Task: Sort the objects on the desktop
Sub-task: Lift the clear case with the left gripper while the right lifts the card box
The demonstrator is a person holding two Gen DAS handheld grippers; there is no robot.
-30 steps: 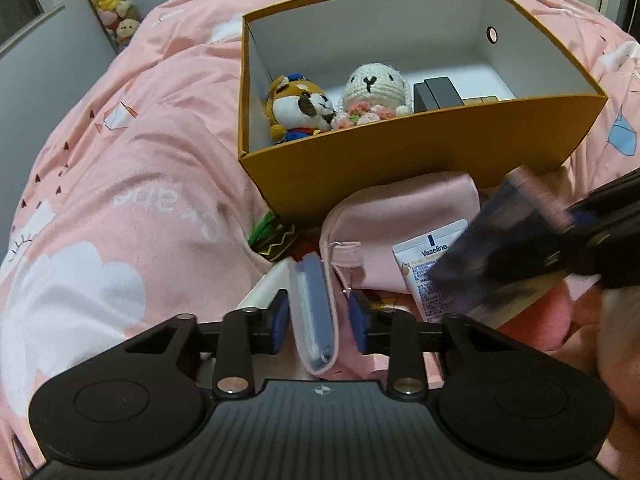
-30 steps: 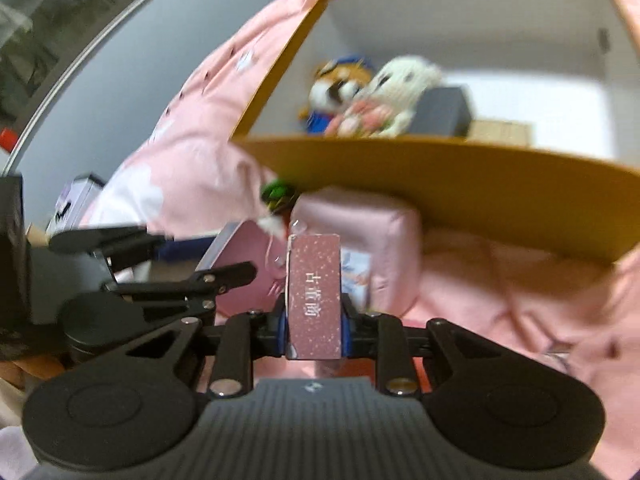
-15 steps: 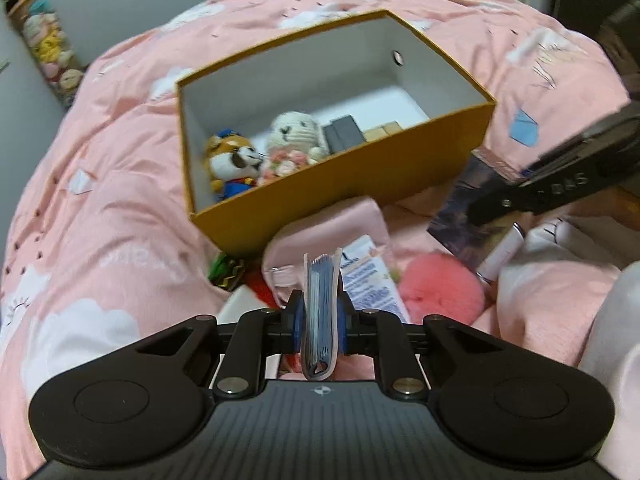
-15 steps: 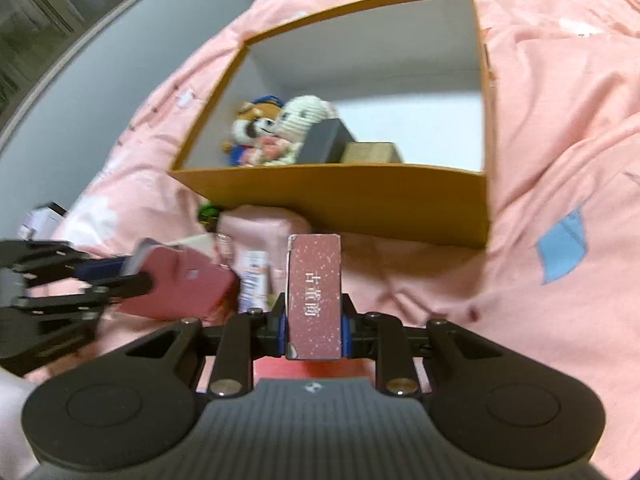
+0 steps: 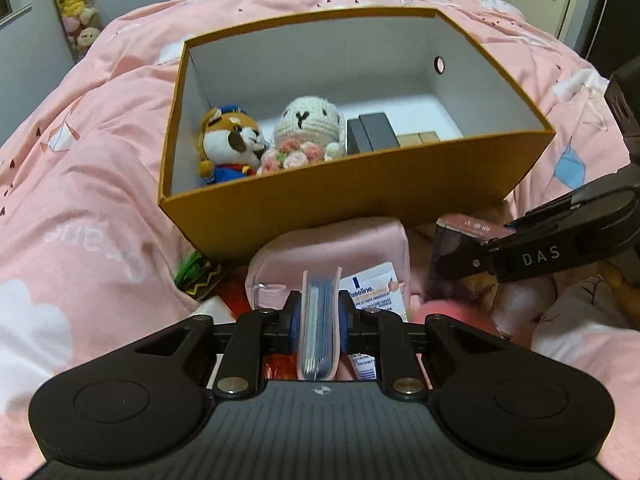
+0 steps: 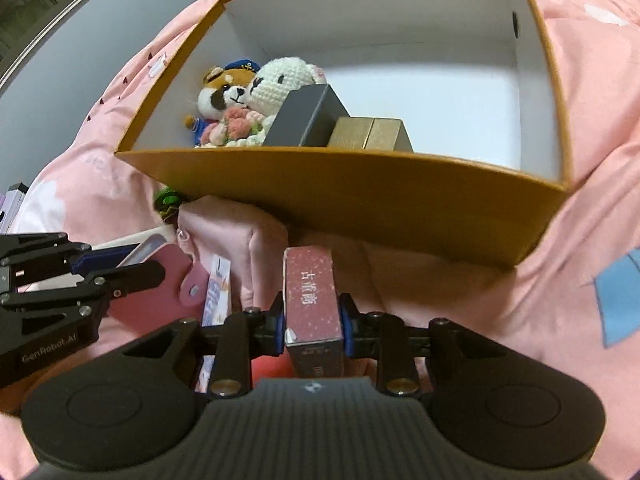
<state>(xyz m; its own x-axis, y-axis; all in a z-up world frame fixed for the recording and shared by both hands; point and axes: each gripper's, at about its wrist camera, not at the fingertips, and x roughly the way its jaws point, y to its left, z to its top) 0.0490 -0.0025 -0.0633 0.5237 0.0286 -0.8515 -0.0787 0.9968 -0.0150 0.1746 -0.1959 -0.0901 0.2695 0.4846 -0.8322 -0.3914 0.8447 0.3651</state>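
Orange cardboard box point(image 5: 360, 196) stands open on the bed point(image 5: 80, 208), and its inside is white. It holds five things, all near the front wall: one fox plush point(image 5: 230, 148) in a blue cap at the left, one white crochet bunny point(image 5: 310, 120) with pink flowers touching it, one dark grey box point(image 6: 308, 120) beside the bunny, and two small tan boxes point(image 6: 372, 134) side by side to the right of it. The right part of the floor of the box is bare.

In front of the box lie one pale pink pouch point(image 5: 340, 248), one Vaseline tube point(image 5: 376, 288) and one green wrapped thing point(image 5: 196, 276) at the box corner.

The left tool point(image 5: 319, 318) is pressed on a pink card holder point(image 5: 319, 332) with blue cards inside. The holder stands on its edge between the fingers, and its long axis points forward, toward the box.

The right tool point(image 6: 314, 326) pinches one dark pink carton point(image 6: 314, 300) with white characters. The carton points with its long axis forward to the front wall of the box, and it is held above the bed, just before the box.
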